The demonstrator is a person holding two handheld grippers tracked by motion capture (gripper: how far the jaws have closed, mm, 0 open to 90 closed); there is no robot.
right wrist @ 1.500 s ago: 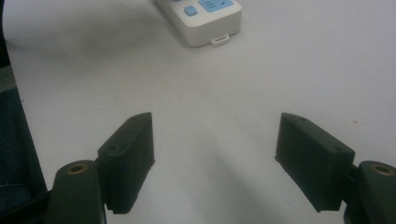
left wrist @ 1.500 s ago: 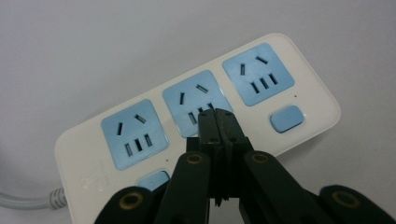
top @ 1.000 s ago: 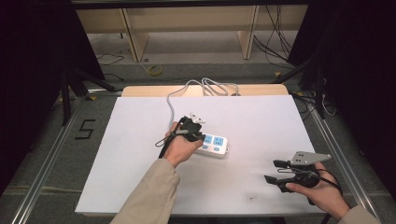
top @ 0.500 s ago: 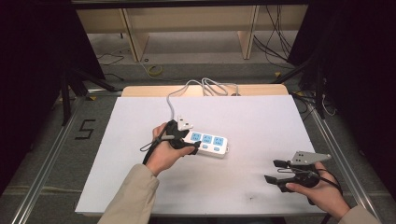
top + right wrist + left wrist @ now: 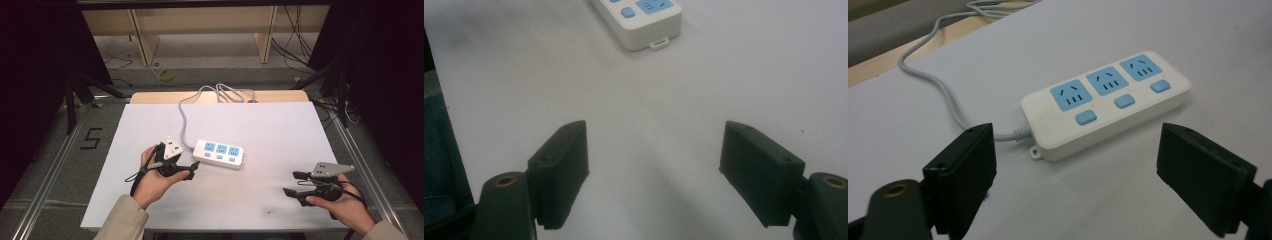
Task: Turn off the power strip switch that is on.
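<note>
A white power strip point(image 5: 219, 153) with three blue sockets and three blue switches lies flat in the middle of the white table top point(image 5: 280, 125). The left gripper view has the strip point(image 5: 1108, 100) just ahead. My left gripper point(image 5: 193, 170) hovers just left of the strip's cable end and points at it. Its jaws have just been opening and stand open point(image 5: 1075, 150), with nothing between them. My right gripper point(image 5: 290, 183) rests near the front right of the table, open and empty point(image 5: 654, 145). The strip's far end point(image 5: 644, 20) lies well ahead of it.
The strip's grey cable point(image 5: 185, 120) curves from its left end to the table's back edge and coils there point(image 5: 225, 92). Metal rails point(image 5: 45, 175) run along both sides of the table. Dark stands and loose cables lie on the floor beyond.
My left hand has drawn back leftward from the strip's cable end, and its jaws have opened. The strip stays where it was. The right hand has kept still.
</note>
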